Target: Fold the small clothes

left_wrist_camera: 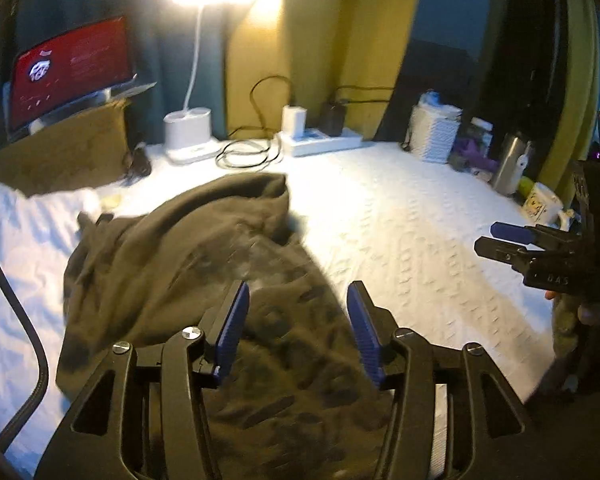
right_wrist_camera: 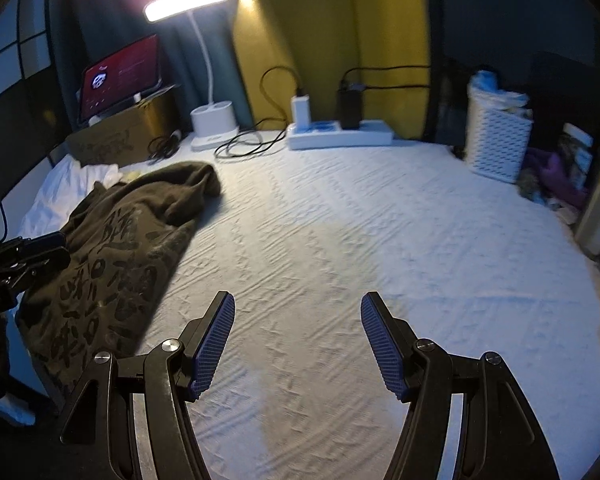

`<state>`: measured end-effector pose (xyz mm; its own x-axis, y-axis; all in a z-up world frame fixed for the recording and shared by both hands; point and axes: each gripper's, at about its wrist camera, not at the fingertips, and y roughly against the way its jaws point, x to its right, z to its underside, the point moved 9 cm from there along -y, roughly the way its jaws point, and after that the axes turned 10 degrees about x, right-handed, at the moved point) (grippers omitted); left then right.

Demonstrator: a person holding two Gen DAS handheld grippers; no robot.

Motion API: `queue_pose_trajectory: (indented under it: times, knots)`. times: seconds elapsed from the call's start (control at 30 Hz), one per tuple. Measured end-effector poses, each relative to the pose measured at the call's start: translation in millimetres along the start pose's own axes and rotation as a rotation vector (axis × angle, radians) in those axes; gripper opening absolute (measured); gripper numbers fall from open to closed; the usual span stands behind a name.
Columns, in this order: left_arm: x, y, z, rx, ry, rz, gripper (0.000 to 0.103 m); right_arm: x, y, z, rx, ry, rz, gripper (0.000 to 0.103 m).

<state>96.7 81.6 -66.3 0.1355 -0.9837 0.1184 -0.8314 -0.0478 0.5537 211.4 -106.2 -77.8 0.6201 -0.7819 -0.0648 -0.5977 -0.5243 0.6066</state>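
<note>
We have a crumpled dark olive cloth garment with black printed marks [right_wrist_camera: 120, 248] lying in a heap on the left part of the white quilted bed cover [right_wrist_camera: 340, 240]. Our left gripper [left_wrist_camera: 298, 334] hangs just above it with its jaws open and nothing between them. Our right gripper [right_wrist_camera: 298, 344] is over bare cover, well apart from the garment, jaws wide open too. We think we should pick two corners or edges and spread it flat before folding.
</note>
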Motion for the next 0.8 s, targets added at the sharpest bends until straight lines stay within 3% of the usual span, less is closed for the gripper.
queue_pose_trajectory:
  times: [0.07,0.4,0.7,0.8]
  knots:
    - [8.4,2.0,-8.9,0.018,0.002,0.01,0.06,4.7,8.7,-5.6,0.02,-0.008,0.011,0.068]
    - [44.9,20.1,-44.4,0.094,-0.052,0.005,0.066,19.1,50.8,-28.9,0.077,0.0,0.069,0.068]
    - [67.9,53.7,-77.2,0.202,-0.121,-0.026,0.069,33.1,100.9,-58.9,0.187,0.026,0.137,0.069]
    - [73.0,68.4,-87.7,0.253,-0.134,-0.032,0.084,39.5,118.6,-69.2,0.224,0.03,0.158,0.07]
